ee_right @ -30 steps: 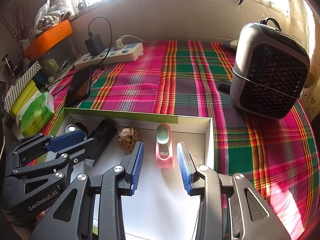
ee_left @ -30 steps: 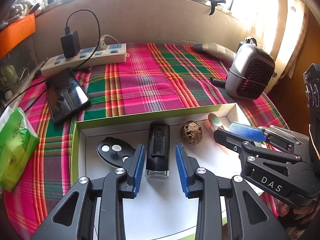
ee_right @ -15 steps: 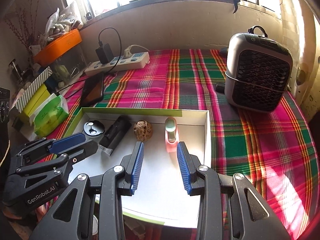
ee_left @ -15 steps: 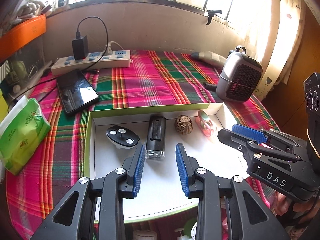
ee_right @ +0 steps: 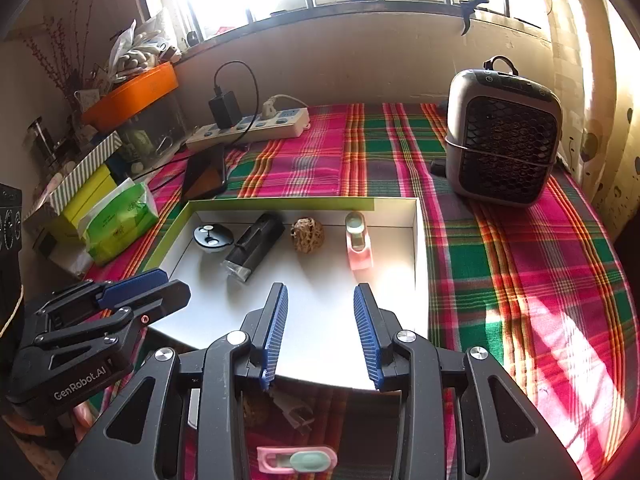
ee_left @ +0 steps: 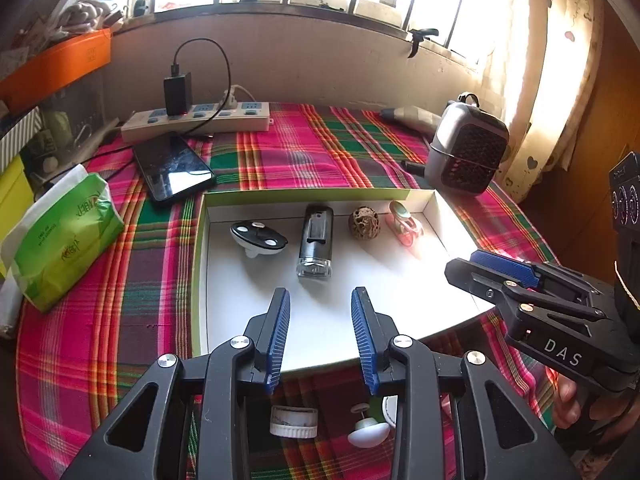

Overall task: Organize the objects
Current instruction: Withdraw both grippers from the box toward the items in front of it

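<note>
A shallow white tray (ee_left: 308,194) with a green rim lies on the plaid cloth. Along its far side stand a black-and-white oval disc (ee_left: 258,238), a black device (ee_left: 315,240), a brown wrinkled ball (ee_left: 364,220) and a pink clip (ee_left: 404,224). My left gripper (ee_left: 320,292) hangs open over the tray's near part, with nothing between its blue pads. To its right, my right gripper (ee_right: 320,286) is also open with nothing in it, near the tray's front edge. From the right wrist, the disc (ee_right: 212,236), device (ee_right: 256,246), ball (ee_right: 307,235) and clip (ee_right: 357,242) show in the same row.
A phone (ee_left: 174,172), a power strip (ee_left: 196,122) and a green tissue pack (ee_left: 66,236) lie left of the tray. A grey heater (ee_right: 502,144) stands at the right. Near me lie a white cap (ee_left: 292,420), a white knob (ee_left: 368,426) and another pink clip (ee_right: 296,460).
Both grippers have drawn back from the row of objects and risen slightly, so the whole tray now shows. Their jaws kept the same gap.
</note>
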A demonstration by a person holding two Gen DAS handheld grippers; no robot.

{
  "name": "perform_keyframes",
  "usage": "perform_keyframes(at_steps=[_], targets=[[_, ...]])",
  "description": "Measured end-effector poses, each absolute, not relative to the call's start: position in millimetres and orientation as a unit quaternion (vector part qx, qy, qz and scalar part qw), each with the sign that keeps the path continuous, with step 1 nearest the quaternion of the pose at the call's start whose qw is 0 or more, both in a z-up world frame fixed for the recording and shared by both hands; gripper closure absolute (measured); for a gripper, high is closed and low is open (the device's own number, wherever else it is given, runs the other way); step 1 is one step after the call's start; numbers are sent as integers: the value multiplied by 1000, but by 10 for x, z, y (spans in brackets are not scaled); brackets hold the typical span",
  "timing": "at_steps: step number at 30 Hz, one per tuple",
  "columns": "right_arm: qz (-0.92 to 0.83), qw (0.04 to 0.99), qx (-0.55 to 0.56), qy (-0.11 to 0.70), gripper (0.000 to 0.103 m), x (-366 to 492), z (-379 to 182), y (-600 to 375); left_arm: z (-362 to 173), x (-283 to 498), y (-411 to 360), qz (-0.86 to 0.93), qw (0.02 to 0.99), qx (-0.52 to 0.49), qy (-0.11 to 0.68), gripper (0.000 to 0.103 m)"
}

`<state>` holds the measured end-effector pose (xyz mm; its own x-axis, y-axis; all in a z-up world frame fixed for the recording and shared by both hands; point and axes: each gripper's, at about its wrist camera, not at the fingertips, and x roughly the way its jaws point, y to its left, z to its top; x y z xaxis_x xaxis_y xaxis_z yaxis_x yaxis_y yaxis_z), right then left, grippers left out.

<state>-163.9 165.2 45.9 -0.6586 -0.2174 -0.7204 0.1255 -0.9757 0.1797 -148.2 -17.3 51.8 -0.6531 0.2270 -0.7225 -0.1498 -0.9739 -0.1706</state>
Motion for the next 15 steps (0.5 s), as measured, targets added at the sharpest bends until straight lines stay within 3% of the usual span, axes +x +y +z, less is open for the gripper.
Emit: perform_keyframes(at_steps=[15], targets=[[-917,81,387,-53,67,-1175,398,1633,437,-1102,-374,912,97,-395,-60,73]])
